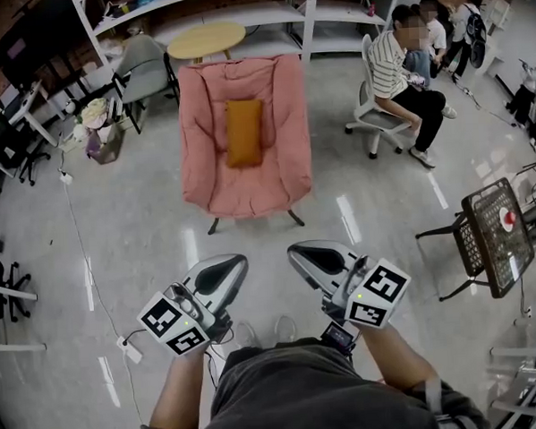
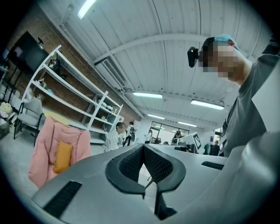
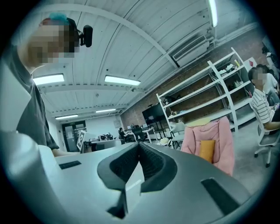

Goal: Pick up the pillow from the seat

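Observation:
An orange pillow (image 1: pixel 244 131) leans upright against the back of a pink padded chair (image 1: pixel 283 154) in the middle of the room, well ahead of me. The same pillow (image 2: pixel 63 156) shows small at the left of the left gripper view and at the right of the right gripper view as pillow (image 3: pixel 206 150). My left gripper (image 1: pixel 237 264) and right gripper (image 1: pixel 294 253) hover side by side near my body, far short of the chair. Both are shut, jaws tip to tip, with nothing between them.
A round wooden table (image 1: pixel 207 40) and white shelving (image 1: pixel 329 17) stand behind the chair. A seated person (image 1: pixel 403 81) is at the right on a white swivel chair. A black wire chair (image 1: pixel 489 238) stands at the far right. A grey chair (image 1: pixel 142 68) and desks are at the left.

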{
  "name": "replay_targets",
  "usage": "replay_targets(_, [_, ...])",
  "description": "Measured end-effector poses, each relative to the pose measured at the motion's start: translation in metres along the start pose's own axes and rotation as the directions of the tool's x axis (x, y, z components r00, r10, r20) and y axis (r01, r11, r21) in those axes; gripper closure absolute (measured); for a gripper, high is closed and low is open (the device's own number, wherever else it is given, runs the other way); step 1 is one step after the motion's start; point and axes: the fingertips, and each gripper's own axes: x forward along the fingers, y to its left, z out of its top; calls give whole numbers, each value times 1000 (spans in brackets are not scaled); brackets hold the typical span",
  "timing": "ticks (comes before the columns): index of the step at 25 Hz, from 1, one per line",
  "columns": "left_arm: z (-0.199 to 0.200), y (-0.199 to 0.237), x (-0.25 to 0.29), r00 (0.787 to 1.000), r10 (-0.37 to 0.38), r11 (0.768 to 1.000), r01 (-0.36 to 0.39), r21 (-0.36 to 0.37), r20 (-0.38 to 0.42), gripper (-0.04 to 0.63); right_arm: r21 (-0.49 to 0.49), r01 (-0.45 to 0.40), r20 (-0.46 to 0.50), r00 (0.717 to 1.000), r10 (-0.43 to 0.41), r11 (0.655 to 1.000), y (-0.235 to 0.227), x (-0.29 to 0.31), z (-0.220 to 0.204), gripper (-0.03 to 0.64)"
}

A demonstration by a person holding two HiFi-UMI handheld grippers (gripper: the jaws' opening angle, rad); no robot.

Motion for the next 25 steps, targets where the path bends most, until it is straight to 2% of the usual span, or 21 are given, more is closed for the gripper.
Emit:
replay_targets(10, [2, 21, 27, 1000, 7, 1000, -7, 0, -6, 586, 37, 18, 2, 1000, -18, 999, -38, 2, 5, 601])
replay_targets(19, [10, 63, 45, 1000, 12, 1000, -12, -23, 6, 586, 56, 44, -18, 999, -43, 997, -75, 22, 9, 601])
replay_targets(25, [16, 108, 53, 1000, 2, 999, -3, -47, -5, 586, 74, 64, -25, 998, -62, 995, -103, 57, 13, 601])
